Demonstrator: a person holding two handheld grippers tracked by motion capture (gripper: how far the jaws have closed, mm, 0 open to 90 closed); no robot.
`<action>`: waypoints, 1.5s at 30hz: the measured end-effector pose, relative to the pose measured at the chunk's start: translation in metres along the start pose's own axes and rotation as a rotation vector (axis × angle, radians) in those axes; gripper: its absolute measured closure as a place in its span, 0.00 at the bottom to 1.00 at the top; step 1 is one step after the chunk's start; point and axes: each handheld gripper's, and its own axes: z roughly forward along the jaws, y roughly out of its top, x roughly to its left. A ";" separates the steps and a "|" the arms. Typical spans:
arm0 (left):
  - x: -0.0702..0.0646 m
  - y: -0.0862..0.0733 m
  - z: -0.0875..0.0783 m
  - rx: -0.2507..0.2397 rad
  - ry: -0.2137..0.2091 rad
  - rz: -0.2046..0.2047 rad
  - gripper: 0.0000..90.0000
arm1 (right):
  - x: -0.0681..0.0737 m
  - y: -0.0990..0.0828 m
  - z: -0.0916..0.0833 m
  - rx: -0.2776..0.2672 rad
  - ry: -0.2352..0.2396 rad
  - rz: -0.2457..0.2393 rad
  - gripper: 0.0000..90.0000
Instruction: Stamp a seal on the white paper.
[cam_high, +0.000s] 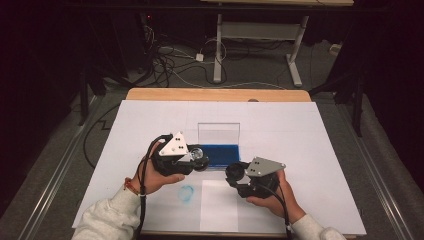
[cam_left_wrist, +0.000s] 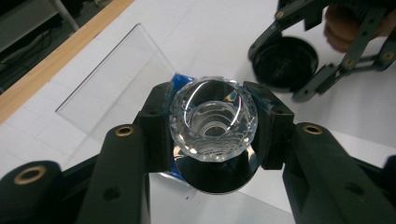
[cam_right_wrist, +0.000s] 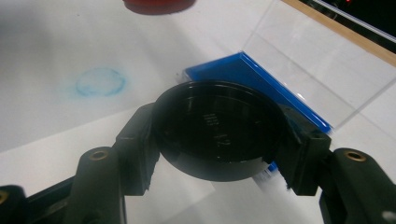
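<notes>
Your left gripper (cam_left_wrist: 212, 128) is clamped on a faceted clear glass piece (cam_left_wrist: 213, 119); its base and the black disc (cam_left_wrist: 215, 179) beneath it are partly hidden by the jaws. In the high view this left gripper (cam_high: 200, 157) sits at about 9 o'clock from worktop centre, your hand wrapped under it, wrist bent inward.

Your right gripper (cam_right_wrist: 217, 135) is closed on a round black cap (cam_right_wrist: 217, 133). Faint pale markings on its face are too dim to read. In the high view the right gripper (cam_high: 234, 175) lies at about 5 o'clock, palm cupped below.

Beyond the black cap, the blue tray (cam_right_wrist: 261, 84) is partly covered. A clear upright panel (cam_right_wrist: 322, 65) stands behind it. A red object (cam_right_wrist: 156, 4) at 12 o'clock is cut off by the frame edge. A blue ring stain (cam_right_wrist: 100, 81) marks the worktop (cam_high: 310, 150).
</notes>
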 end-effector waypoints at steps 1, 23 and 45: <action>0.000 0.001 0.000 -0.005 -0.004 0.000 0.61 | 0.001 0.002 0.003 -0.001 0.007 0.000 0.43; 0.001 0.018 0.014 -0.051 -0.045 0.010 0.61 | 0.011 0.029 0.046 -0.048 0.031 0.013 0.43; -0.014 0.009 0.019 -0.016 -0.078 0.044 0.61 | 0.005 0.000 0.029 0.057 -0.006 -0.023 0.43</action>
